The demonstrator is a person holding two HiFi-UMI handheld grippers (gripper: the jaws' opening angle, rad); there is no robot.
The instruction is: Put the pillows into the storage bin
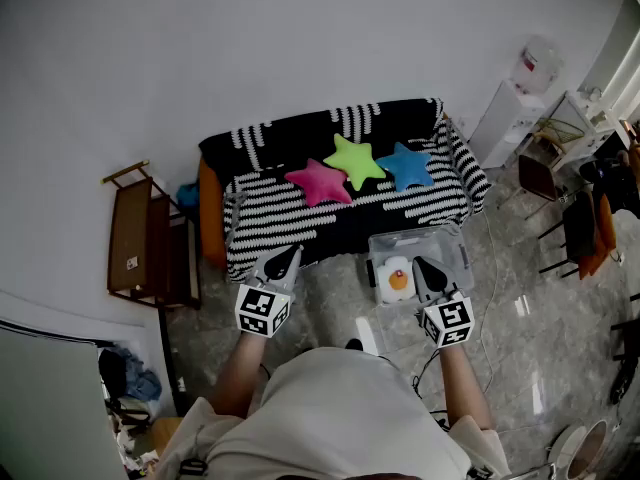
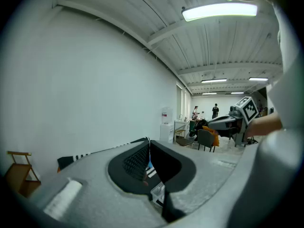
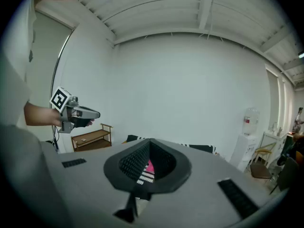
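Three star pillows lie on the black-and-white striped sofa point(image 1: 270, 208): a pink one point(image 1: 318, 181), a lime green one point(image 1: 353, 160) and a blue one point(image 1: 406, 165). In front of the sofa, on the floor, stands a clear storage bin point(image 1: 380, 244) with an orange and white thing inside. My left gripper point(image 1: 283, 259) hovers shut over the sofa's front edge, nothing in it. My right gripper point(image 1: 428, 269) hovers shut above the bin, also holding nothing. In the right gripper view the left gripper point(image 3: 95, 114) shows at the left, and a sliver of pink pillow point(image 3: 150, 166) shows between the jaws.
A brown wooden side table point(image 1: 132, 236) stands left of the sofa. A white water dispenser point(image 1: 512, 103) stands at the right, with chairs and a desk point(image 1: 575, 218) beyond it. A cable runs across the grey marble floor point(image 1: 520, 308) to the right of the bin.
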